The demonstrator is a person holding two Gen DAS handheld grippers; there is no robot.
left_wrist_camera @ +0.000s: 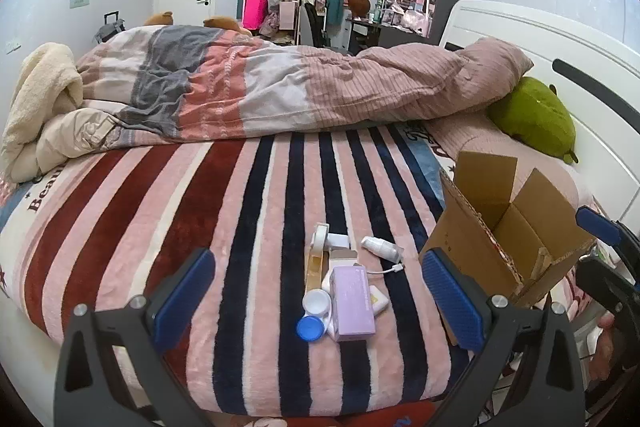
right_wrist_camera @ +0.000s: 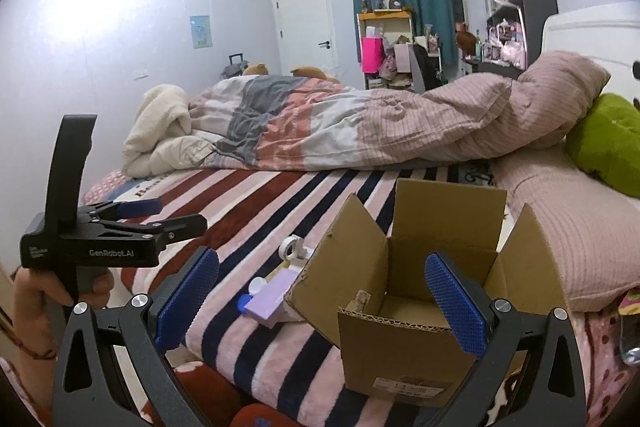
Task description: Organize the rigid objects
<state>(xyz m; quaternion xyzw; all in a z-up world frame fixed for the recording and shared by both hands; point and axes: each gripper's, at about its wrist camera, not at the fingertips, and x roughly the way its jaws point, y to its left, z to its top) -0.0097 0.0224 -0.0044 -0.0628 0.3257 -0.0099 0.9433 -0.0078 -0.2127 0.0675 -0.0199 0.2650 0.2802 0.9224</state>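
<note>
A pile of small rigid items lies on the striped blanket: a lilac box [left_wrist_camera: 353, 302], a contact lens case with a white cap [left_wrist_camera: 317, 301] and a blue cap [left_wrist_camera: 310, 328], a tape roll [left_wrist_camera: 320, 235], a small white bottle [left_wrist_camera: 382, 248]. My left gripper [left_wrist_camera: 320, 303] is open and empty, just in front of the pile. An open cardboard box [right_wrist_camera: 420, 291] stands to the right of the pile; it also shows in the left wrist view [left_wrist_camera: 500, 227]. My right gripper [right_wrist_camera: 324, 303] is open and empty, at the box's near side. The lilac box [right_wrist_camera: 270, 297] shows left of the cardboard box.
A rumpled duvet [left_wrist_camera: 280, 87] lies across the far side of the bed. A green plush [left_wrist_camera: 536, 119] rests by the white headboard [left_wrist_camera: 560, 39]. A pink pillow [right_wrist_camera: 568, 227] sits right of the box. The left gripper tool [right_wrist_camera: 96, 239] appears in the right wrist view.
</note>
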